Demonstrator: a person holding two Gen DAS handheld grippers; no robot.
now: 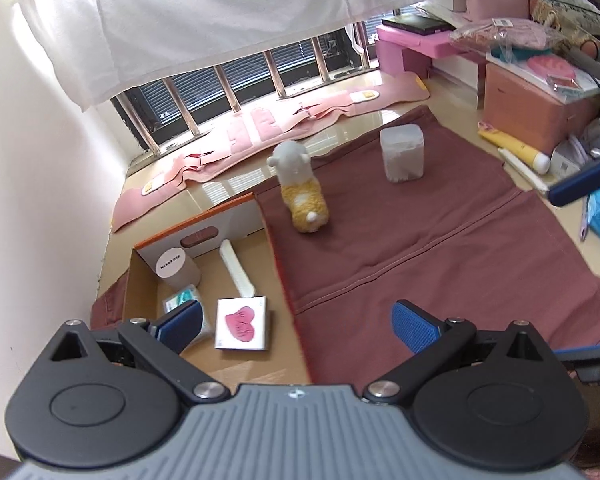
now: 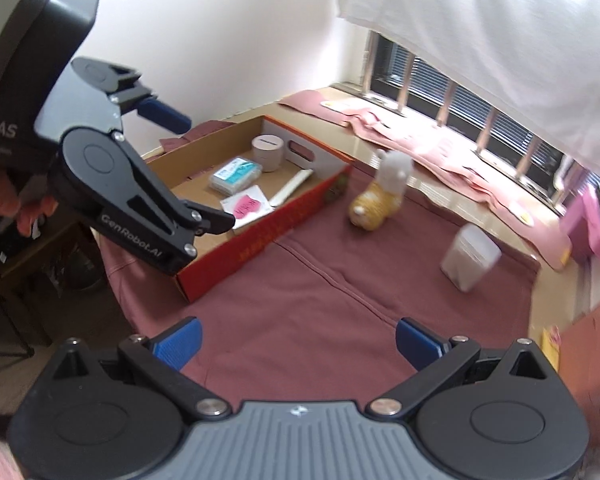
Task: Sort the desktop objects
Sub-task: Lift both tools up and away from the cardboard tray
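Currently both grippers hang above the work surface with nothing between their fingers. The left gripper (image 1: pixel 296 320) is spread wide, its blue pads well apart, positioned over the near edge of the cardboard box (image 1: pixel 204 220) where it meets the maroon cloth (image 1: pixel 440 248). The right gripper (image 2: pixel 298 340) is likewise released and empty, over the near part of the cloth (image 2: pixel 340 280). From the right wrist view the left gripper (image 2: pixel 172 160) appears at the left, above the box (image 2: pixel 260 236), held by a hand (image 2: pixel 4 196).

Contents of the box, as seen from the left wrist: a beige round container (image 1: pixel 176 266) with a white lid in the far corner, a white comb (image 1: pixel 238 270) lying along the floor of the box, a square card with a pink heart (image 1: pixel 242 324) just beside the comb's near end, and a clear packet with teal print (image 1: pixel 180 300) partly hidden behind the left finger.

Items on the cloth, outside the box: a plush toy (image 1: pixel 300 196), yellow body with a pale grey head, lying near the far corner of the box; a frosted plastic container (image 1: pixel 402 154) standing upright, well apart from the toy toward the right.

Beyond the cloth, a pink mat (image 1: pixel 260 136) runs along the barred window (image 1: pixel 240 76). A yellow tube (image 1: pixel 514 148) lies off the cloth's right edge.
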